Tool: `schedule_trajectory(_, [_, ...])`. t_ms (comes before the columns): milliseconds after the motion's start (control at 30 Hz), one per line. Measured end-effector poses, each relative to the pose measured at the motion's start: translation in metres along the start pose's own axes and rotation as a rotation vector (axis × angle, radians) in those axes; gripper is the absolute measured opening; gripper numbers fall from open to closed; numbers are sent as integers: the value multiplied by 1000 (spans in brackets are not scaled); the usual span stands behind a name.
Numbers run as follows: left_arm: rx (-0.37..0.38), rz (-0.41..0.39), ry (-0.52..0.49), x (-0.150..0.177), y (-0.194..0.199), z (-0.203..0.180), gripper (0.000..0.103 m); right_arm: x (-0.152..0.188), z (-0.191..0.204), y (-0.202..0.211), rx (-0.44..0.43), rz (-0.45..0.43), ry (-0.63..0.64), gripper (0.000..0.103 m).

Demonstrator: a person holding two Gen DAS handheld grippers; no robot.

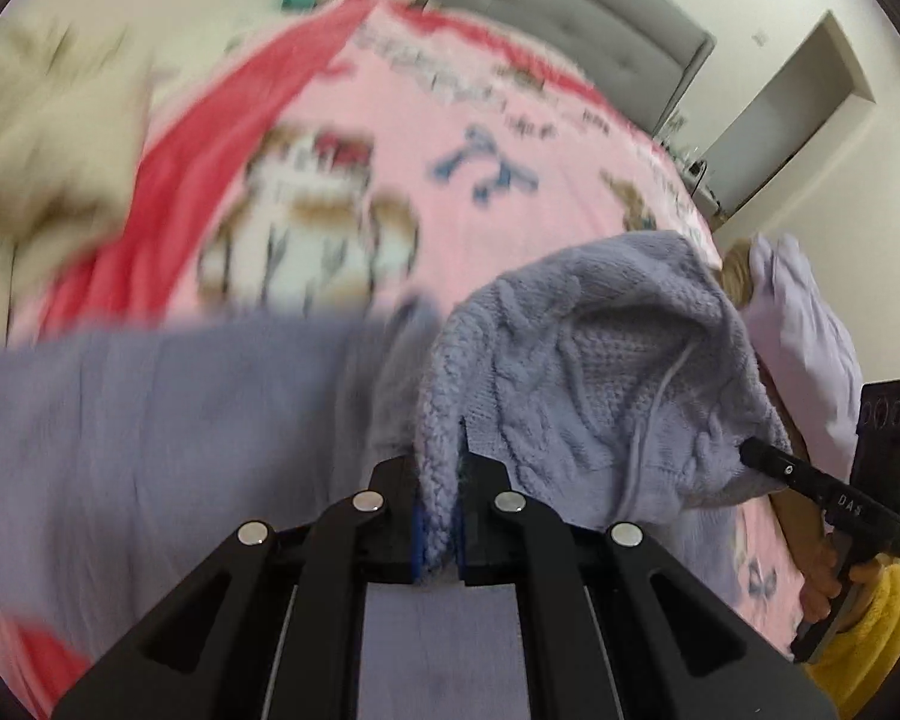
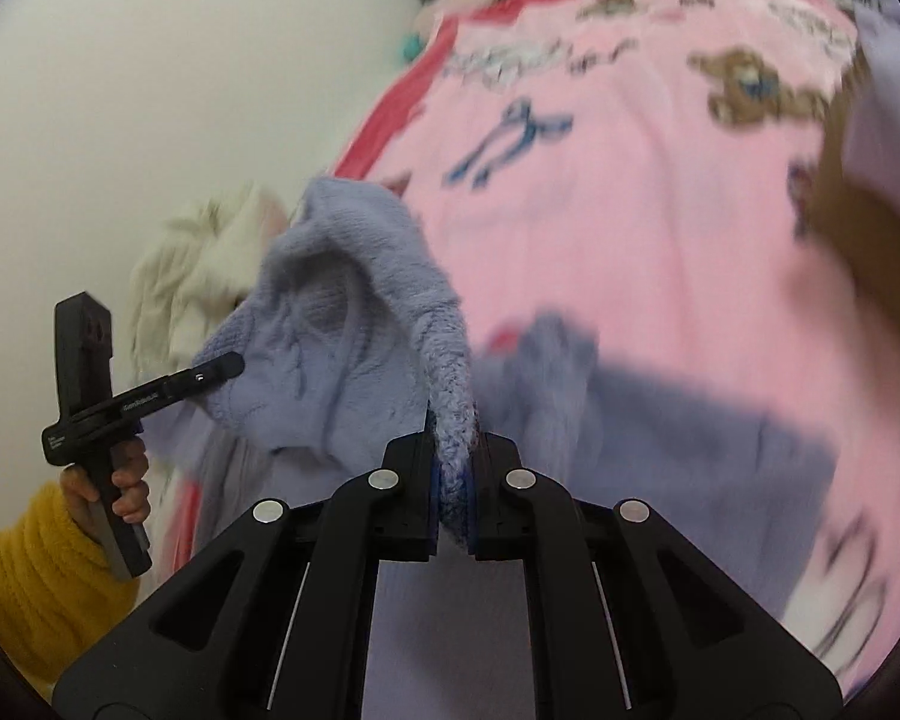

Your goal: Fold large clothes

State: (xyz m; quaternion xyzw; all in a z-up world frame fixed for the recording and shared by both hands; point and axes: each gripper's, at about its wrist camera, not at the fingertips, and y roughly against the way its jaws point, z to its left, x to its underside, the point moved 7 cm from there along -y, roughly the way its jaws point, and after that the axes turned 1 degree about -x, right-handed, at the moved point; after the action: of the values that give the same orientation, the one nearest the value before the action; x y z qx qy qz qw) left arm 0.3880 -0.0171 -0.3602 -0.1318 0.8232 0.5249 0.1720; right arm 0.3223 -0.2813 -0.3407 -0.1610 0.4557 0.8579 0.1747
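A lavender cable-knit sweater [image 1: 600, 372] hangs lifted above the pink bed, stretched between both grippers. In the left wrist view my left gripper [image 1: 441, 480] is shut on its thick knit edge. My right gripper [image 1: 750, 450] bites the same sweater at the right. In the right wrist view my right gripper [image 2: 453, 450] is shut on a rolled edge of the sweater [image 2: 342, 324], and the left gripper [image 2: 234, 363] pinches it at the left. The rest of the garment trails blurred onto the bed [image 2: 690, 450]. Hands in yellow sleeves [image 2: 24, 570] hold the grippers.
A pink blanket [image 1: 480, 120] with bears and bows covers the bed, red along its border. A cream cloth pile [image 1: 42, 138] lies at its left side. A grey headboard [image 1: 540, 6] and a wall niche [image 1: 810, 108] stand behind. Another pale lilac garment [image 1: 798, 324] lies right.
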Motion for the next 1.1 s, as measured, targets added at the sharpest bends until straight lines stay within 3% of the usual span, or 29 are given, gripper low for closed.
schedule_trajectory(233, [-92, 110, 36, 79, -24, 28, 8, 69, -26, -15, 90, 76, -104, 6])
schedule_trajectory(300, [-104, 104, 15, 83, -33, 33, 9, 79, -37, -26, 163, 104, -81, 6])
schedule_trajectory(433, [-123, 50, -128, 77, -36, 25, 12, 84, -38, -35, 196, 105, -33, 7])
schedule_trajectory(533, [-122, 37, -177, 79, -28, 23, 15, 85, -30, -28, 207, 78, -16, 15])
schedule_trajectory(567, [-116, 32, -170, 81, -24, 23, 18, 85, -28, -24, 216, 69, -11, 22])
schedule_trajectory(600, [-111, 27, -152, 84, -18, 24, 21, 86, -26, -20, 228, 58, -2, 31])
schedule_trajectory(700, [-106, 12, -86, 93, -6, 26, 31, 92, -19, -9, 228, 49, 22, 41])
schedule_trajectory(867, [-107, -3, 17, 124, 9, 28, 44, 119, -18, 9, 242, 35, -17, 47])
schedule_trajectory(933, [-93, 18, 102, 146, 12, 34, 45, 133, -21, 18, 253, 14, -52, 47])
schedule_trajectory(1000, [-70, 65, 175, 165, 8, 36, 45, 147, -19, 24, 203, -12, -130, 48])
schedule_trajectory(1100, [17, 50, 274, 173, 6, 29, 45, 156, -8, 24, 68, -67, -246, 48])
